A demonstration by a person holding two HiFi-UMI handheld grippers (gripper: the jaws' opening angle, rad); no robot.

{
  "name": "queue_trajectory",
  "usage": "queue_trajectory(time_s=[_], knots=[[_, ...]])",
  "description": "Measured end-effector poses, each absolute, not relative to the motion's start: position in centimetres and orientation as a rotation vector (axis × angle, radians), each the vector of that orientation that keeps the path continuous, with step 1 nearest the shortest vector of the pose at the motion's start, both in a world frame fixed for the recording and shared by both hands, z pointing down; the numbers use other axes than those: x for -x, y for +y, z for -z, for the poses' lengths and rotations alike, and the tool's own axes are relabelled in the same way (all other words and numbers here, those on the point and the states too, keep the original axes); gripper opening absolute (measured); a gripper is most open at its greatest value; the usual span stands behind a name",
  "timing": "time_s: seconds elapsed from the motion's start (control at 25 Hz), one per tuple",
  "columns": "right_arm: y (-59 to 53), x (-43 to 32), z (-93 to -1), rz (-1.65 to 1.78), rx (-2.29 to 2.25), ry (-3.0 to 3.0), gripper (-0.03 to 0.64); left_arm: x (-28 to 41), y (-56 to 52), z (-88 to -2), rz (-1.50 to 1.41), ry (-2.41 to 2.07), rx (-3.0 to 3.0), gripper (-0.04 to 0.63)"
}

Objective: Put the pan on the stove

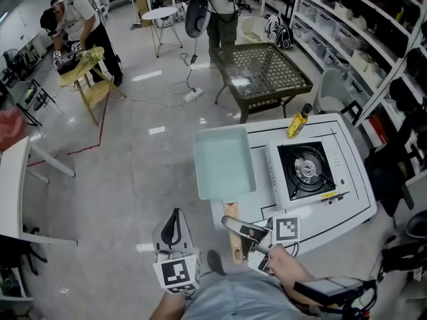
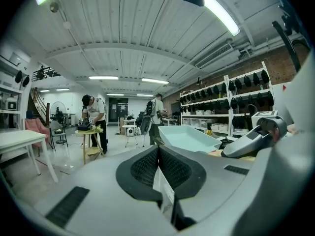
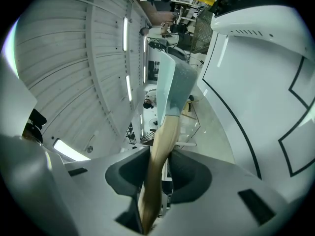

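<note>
Nearest us, our right gripper [image 1: 237, 229] clamps the wooden handle [image 3: 158, 156] of the pale-blue rectangular pan [image 1: 223, 162], which overhangs the white table's [image 1: 353, 145] left edge beside the white gas stove [image 1: 307, 169]. Our left gripper [image 2: 158, 163] is closed and empty.

Looked down on a white table [image 1: 270, 133] set on a pale, glossy floor [image 1: 147, 172]. Bore thin black lines [image 3: 243, 135] drawn across its top. Carried a portable gas stove [image 1: 307, 171] on the right half, burner up, inside the largest drawn frame. Carried also a yellow bottle [image 1: 299, 121] at the far edge, just beyond the stove and apart from it, tilted with its dark cap toward the right.
</note>
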State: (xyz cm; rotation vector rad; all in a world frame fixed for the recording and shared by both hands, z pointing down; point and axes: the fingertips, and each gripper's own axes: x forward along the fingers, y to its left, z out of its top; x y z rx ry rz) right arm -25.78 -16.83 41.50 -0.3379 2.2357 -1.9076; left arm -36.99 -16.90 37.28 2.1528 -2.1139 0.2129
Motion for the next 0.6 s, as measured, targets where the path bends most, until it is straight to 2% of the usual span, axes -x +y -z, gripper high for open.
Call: queue_trajectory(time_s=[0.28,0.6], knots=[[-16.5,26.3,-42.7,1.911,0.365,2.216,0.132,37.1,-17.1,-38.1,-0.231,-2.072,-2.183,0.018],[-16.3,22.2,-42.6,1.906,0.337,2.228,0.132,32.1,-17.1,-38.0,-0.241,-2.077,-2.191,0.018]])
